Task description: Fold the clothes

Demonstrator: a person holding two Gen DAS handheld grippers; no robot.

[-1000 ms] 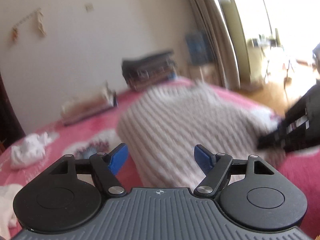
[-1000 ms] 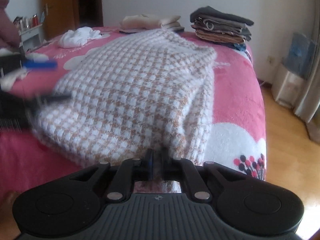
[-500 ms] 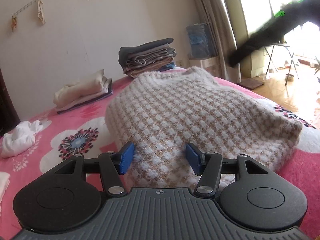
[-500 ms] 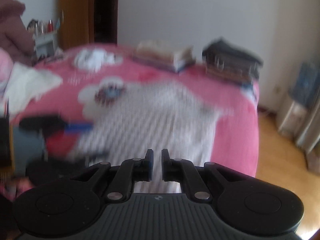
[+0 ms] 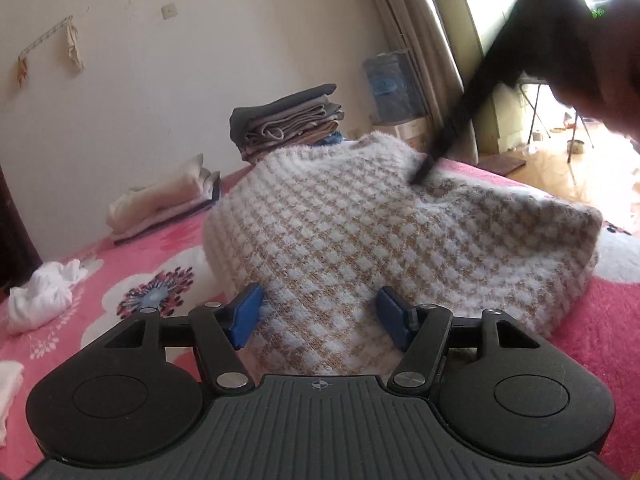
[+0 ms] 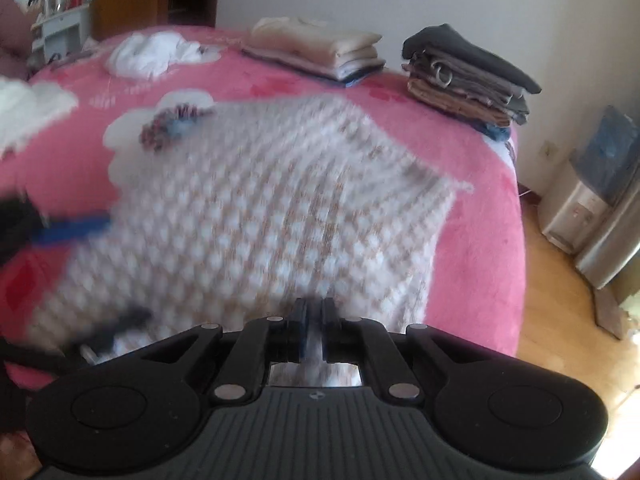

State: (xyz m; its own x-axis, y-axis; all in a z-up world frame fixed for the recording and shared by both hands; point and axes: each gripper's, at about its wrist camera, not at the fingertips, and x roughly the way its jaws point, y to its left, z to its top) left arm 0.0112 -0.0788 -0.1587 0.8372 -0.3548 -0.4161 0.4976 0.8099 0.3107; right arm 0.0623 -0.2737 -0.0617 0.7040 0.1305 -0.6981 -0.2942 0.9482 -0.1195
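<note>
Your left gripper (image 5: 320, 316) has its blue fingers (image 5: 245, 314) spread wide, one on each side of the near edge of the sweater (image 5: 360, 240); nothing is pinched between them; your right gripper (image 6: 314, 330) has its fingers drawn to a narrow slit with a bit of the sweater's fuzzy edge in between, though blur makes the grip hard to confirm; the white-and-tan checked sweater lies in a folded heap on the pink flowered bed (image 6: 472, 248); beyond it, near the far edge of the bed, sit a stack of dark folded clothes (image 5: 286, 120) and a cream folded pile (image 5: 164, 204), with a crumpled white garment (image 5: 40, 300) off to the left; behind those is the pale wall (image 5: 200, 40).
</note>
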